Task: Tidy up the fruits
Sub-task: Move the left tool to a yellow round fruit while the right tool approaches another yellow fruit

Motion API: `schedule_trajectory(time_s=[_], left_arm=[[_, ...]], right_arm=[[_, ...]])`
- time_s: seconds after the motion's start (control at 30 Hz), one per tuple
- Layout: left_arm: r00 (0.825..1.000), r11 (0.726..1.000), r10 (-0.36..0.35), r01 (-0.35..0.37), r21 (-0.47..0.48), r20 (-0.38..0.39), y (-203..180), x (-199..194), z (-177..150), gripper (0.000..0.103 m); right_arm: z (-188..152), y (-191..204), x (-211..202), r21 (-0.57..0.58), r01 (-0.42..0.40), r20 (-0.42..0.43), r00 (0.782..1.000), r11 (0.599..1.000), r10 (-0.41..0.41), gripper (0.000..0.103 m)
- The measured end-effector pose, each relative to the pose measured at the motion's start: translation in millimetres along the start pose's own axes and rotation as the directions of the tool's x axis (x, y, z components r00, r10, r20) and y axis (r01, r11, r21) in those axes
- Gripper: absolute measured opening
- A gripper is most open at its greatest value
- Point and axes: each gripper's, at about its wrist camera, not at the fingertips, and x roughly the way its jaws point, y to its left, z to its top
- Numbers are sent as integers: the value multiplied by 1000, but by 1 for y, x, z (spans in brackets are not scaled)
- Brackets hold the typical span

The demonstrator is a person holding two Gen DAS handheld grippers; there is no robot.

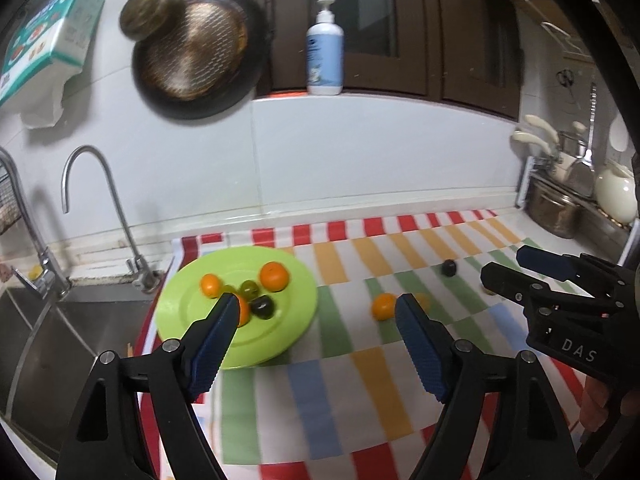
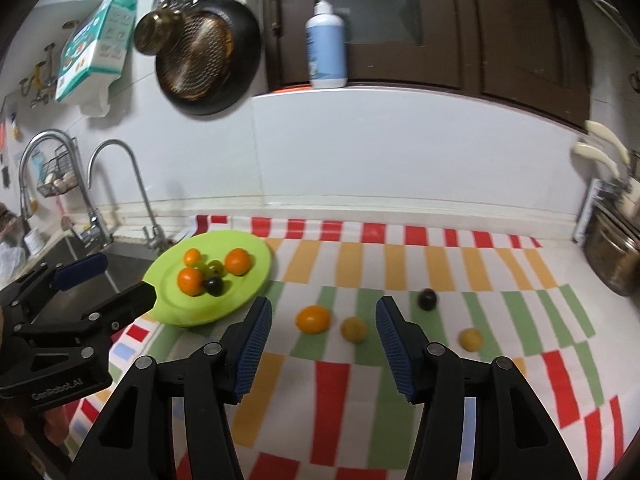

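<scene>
Two grippers empty, jaws apart: left gripper point(image 1: 316, 312) wide, right gripper point(image 2: 324, 316) narrower. Six fruits on green plate point(image 2: 248, 292), four on striped cloth point(image 2: 400, 360).

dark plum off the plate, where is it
In the right wrist view the plum lies on the striped cloth, right of the plate, behind two yellow fruits.

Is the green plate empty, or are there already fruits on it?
Not empty. The green plate holds several fruits: three orange ones, a dark one and green ones. Four more fruits lie outside it, on the striped cloth.
</scene>
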Motion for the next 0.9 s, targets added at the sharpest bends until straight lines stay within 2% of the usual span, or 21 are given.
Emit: schedule_trajectory(time_s=[0.43, 0.9], left_arm=[[999, 999, -44, 44, -2, 24, -49, -1, 6, 79], [997, 997, -74, 74, 31, 4, -87, 23, 4, 79]], right_arm=[[-10, -47, -29, 35, 96, 21, 995, 995, -97, 55], [-16, -89, -22, 48, 114, -11, 994, 992, -113, 55]])
